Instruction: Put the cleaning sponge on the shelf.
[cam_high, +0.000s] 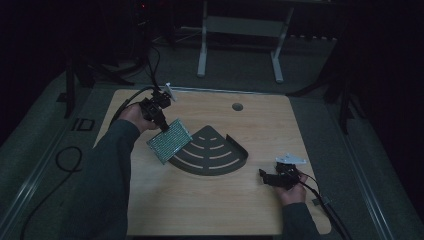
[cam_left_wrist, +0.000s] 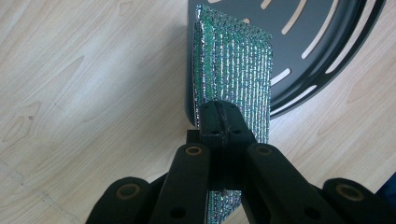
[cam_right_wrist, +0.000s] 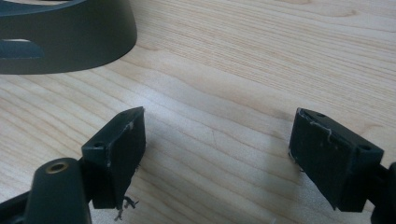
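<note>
A flat, glittery green pad (cam_high: 170, 140) hangs tilted above the table, and my left gripper (cam_high: 162, 124) is shut on its upper edge. In the left gripper view the green pad (cam_left_wrist: 233, 79) runs edge-on away from the shut left gripper (cam_left_wrist: 223, 120), over the rim of a dark fan-shaped slotted tray (cam_left_wrist: 322, 42). That dark tray (cam_high: 210, 152) lies flat at the table's middle. My right gripper (cam_high: 264, 176) rests low at the front right, open with nothing between its pads (cam_right_wrist: 119, 144); the right gripper (cam_right_wrist: 217, 149) looks across bare wood toward the tray's wall (cam_right_wrist: 65, 42).
The wooden table (cam_high: 210, 200) has a round cable hole (cam_high: 237, 106) near its far edge. A white-legged frame (cam_high: 240, 30) stands on the dark floor beyond the table. Cables trail from both grippers.
</note>
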